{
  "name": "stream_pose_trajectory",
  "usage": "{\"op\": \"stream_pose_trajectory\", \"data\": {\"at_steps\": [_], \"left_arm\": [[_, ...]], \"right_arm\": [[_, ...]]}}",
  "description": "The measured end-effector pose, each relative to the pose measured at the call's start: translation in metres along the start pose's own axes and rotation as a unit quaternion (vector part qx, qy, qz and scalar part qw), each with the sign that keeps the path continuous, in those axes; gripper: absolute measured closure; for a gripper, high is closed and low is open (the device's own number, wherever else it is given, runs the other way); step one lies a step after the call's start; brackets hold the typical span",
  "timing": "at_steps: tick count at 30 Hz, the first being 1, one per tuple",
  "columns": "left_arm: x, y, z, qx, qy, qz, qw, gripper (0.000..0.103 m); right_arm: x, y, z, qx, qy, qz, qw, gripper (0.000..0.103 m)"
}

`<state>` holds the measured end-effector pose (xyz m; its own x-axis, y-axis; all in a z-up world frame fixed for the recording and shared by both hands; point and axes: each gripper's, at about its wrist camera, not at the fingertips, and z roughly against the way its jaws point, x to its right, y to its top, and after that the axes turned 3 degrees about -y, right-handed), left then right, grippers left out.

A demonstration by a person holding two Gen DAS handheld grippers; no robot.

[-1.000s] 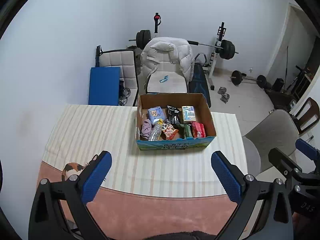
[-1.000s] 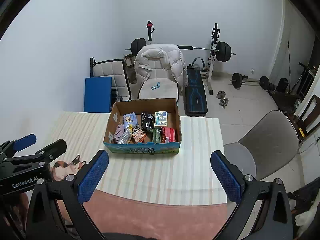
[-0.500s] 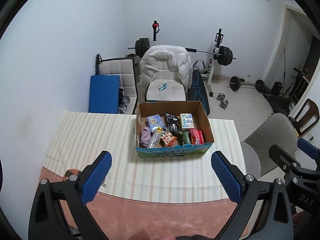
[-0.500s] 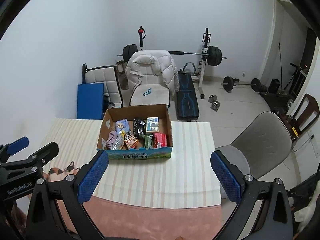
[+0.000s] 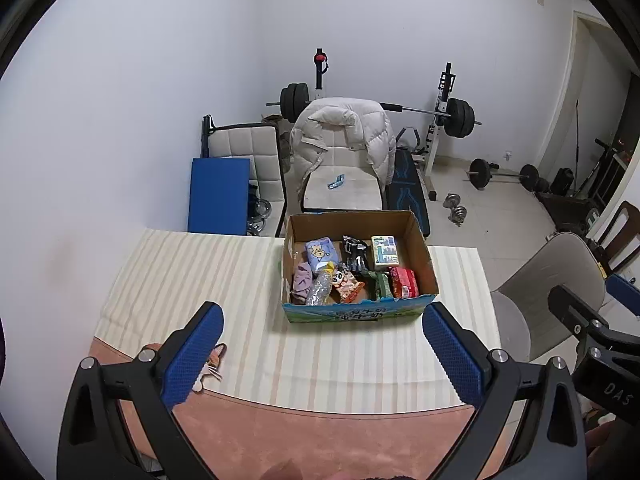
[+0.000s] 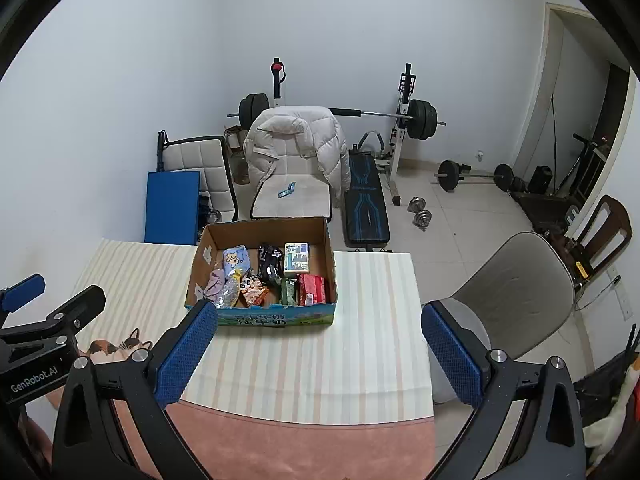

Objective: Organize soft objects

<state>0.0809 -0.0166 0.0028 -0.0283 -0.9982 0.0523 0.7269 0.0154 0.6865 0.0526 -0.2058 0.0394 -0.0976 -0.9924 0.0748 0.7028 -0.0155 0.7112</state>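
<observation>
An open cardboard box (image 5: 422,248) with a blue printed front stands on the striped tablecloth (image 5: 192,272), also in the right wrist view (image 6: 330,256). Inside lie several soft packs: a blue tissue pack (image 5: 319,253), a purple cloth (image 5: 303,280), a crumpled plastic bottle (image 5: 319,290), a cartoon snack bag (image 5: 347,284), a red pack (image 5: 404,282), a white-green box (image 5: 384,253). My left gripper (image 5: 322,354) is open and empty, well short of the box. My right gripper (image 6: 318,354) is open and empty, held back over the table's near part.
A pink cat-print mat (image 5: 280,436) covers the table's near edge. A grey chair (image 6: 516,292) stands right of the table. Behind the table are a white chair with a puffer jacket (image 5: 340,132), a blue pad (image 5: 219,194), a weight bench and barbells (image 5: 460,116).
Both grippers have pulled back and risen, so the box looks smaller and farther. Both stay open and empty.
</observation>
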Motion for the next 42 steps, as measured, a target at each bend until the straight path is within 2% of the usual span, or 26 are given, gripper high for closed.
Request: {"op": "stream_pose_trajectory", "data": {"at_steps": [42], "left_arm": [[0.0053, 0.0002, -0.0019, -0.007, 0.002, 0.004, 1.0000, 0.001]], "right_arm": [[0.0078, 0.0079, 0.0069, 0.012, 0.004, 0.014, 1.000, 0.000]]}}
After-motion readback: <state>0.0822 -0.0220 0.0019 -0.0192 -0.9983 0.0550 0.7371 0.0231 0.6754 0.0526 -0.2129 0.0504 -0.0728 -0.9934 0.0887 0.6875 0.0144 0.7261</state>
